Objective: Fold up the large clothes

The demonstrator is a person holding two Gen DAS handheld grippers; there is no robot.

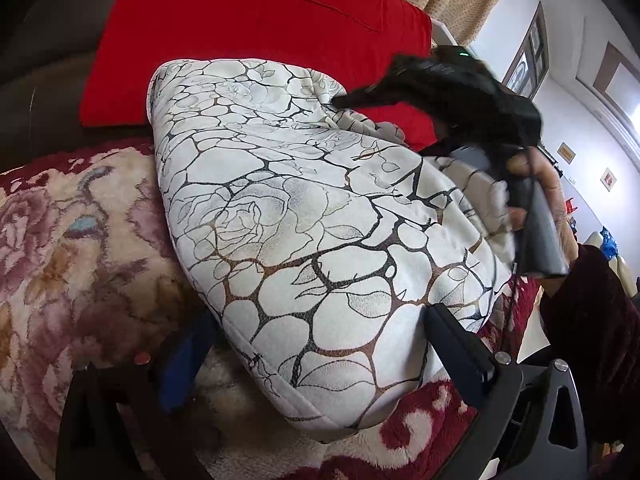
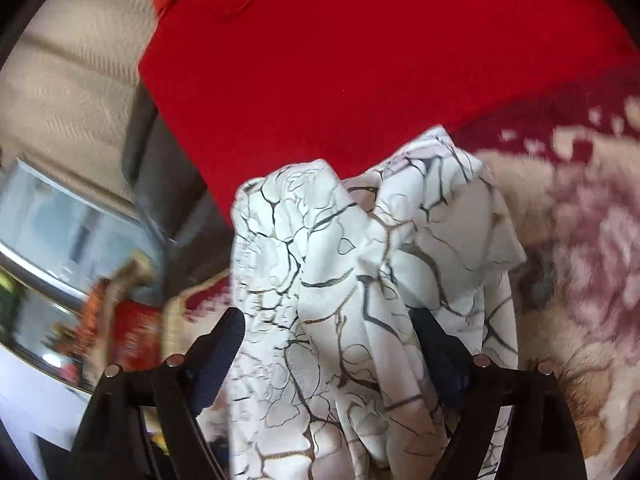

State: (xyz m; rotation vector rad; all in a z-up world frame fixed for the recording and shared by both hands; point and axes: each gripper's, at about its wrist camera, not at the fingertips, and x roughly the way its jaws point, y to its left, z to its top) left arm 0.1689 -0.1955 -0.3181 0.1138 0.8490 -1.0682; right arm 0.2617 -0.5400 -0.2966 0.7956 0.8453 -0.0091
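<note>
The white garment (image 1: 304, 216), printed with dark, crack-like rose outlines, lies folded into a rounded slab on a plush floral blanket (image 1: 72, 248). The left hand-held gripper (image 1: 316, 344) has its fingers spread wide, straddling the near hem; whether the pads press it I cannot tell. The right hand-held gripper (image 2: 332, 344) also stands wide apart, with bunched, upright folds of the same cloth (image 2: 360, 260) between its fingers, not pinched. A red cushion (image 1: 248, 32) sits behind the garment.
</note>
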